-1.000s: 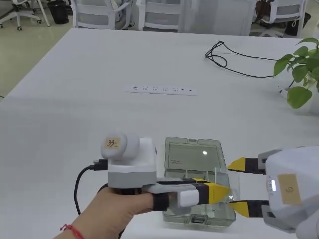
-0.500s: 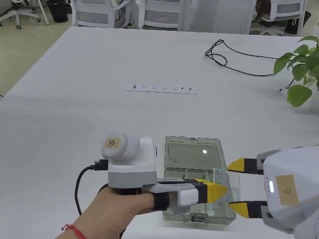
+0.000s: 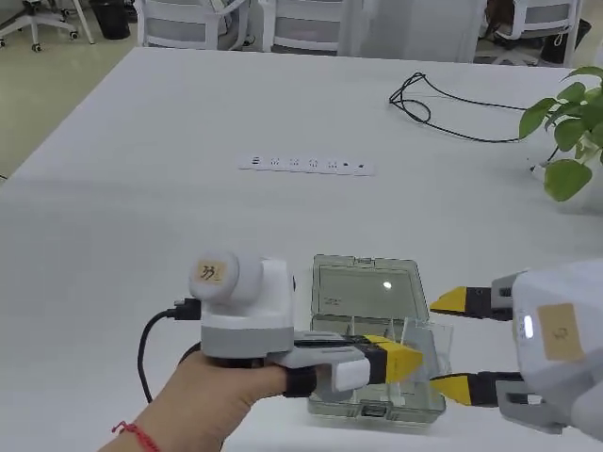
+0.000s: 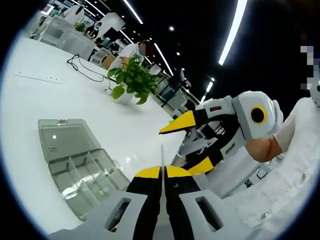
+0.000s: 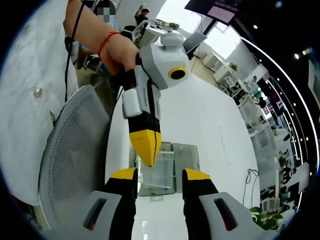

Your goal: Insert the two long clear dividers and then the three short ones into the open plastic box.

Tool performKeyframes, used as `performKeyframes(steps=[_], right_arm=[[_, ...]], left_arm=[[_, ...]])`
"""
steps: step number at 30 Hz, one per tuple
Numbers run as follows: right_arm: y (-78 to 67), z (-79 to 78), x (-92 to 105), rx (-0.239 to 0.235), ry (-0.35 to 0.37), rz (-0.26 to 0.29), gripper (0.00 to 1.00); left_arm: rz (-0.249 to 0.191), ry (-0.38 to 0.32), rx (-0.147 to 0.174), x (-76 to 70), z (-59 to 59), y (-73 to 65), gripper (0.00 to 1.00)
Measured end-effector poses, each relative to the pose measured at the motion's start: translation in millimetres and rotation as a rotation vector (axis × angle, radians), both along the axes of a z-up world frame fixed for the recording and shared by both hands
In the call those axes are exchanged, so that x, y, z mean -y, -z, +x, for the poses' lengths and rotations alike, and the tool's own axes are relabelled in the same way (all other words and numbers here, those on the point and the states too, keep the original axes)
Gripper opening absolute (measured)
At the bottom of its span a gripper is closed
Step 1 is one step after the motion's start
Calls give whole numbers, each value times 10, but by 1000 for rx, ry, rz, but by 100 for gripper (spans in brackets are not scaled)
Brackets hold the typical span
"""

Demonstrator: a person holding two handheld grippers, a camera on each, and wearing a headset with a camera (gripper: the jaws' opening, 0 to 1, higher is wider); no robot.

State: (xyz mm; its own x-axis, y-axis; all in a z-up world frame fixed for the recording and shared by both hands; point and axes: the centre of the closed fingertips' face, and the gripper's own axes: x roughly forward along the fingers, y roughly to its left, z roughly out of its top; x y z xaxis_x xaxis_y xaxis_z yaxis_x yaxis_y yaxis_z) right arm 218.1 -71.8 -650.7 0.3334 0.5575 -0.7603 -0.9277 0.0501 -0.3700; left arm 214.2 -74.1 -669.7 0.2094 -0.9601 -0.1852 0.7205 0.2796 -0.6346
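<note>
Left gripper (image 3: 403, 359), jaws pressed on an upright clear divider (image 3: 430, 341), hovers directly over the open box (image 3: 363, 287), so the next move looks to be straight down. Right gripper (image 3: 436, 344) waits alongside, jaws spread around the divider's far edge

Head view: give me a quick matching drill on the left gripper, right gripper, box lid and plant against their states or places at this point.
1. left gripper
2. right gripper
3. box lid
4. plant

A. jaws apart, holding nothing
B. green, far right
C. shut on the clear divider
D. lying open and flat

Pairs: 1-C, 2-A, 3-D, 4-B.
</note>
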Motion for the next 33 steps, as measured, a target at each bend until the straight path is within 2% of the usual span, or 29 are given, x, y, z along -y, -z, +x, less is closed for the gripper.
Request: performKeyframes(steps=[4,6,7,8,11,13,16,17,19,23,26,33], right_arm=[[-42,-23,22,-96,-1,52,31],[-74,-63,11,-168,-5,94,28],[-94,-81,7,-204,-11,113,27],[-105,-89,10,-228,-14,122,25],[-124,-142,11,-305,-36,136,22],[-133,-166,11,-335,-59,131,19],[-148,-245,-20,-406,-83,141,17],[-143,-294,-30,-440,-100,139,16],[-118,-349,-35,-476,-124,125,15],[-85,-389,-60,-514,-144,118,13],[-79,-434,-80,-558,-155,119,9],[-62,-465,-99,-600,-166,117,5]], left_arm=[[18,46,88,-4,-64,-13,0],[40,64,132,-15,-77,2,0],[41,70,168,-16,-74,-9,0],[44,81,164,-20,-103,-9,0],[31,125,229,-10,-160,-57,0],[40,158,273,-7,-210,-62,0],[45,204,318,1,-285,-61,0],[46,216,331,2,-315,-62,0],[46,230,344,5,-344,-63,0],[9,243,386,12,-391,-150,0],[-1,237,401,12,-388,-182,0],[-21,214,412,-14,-369,-211,0]])
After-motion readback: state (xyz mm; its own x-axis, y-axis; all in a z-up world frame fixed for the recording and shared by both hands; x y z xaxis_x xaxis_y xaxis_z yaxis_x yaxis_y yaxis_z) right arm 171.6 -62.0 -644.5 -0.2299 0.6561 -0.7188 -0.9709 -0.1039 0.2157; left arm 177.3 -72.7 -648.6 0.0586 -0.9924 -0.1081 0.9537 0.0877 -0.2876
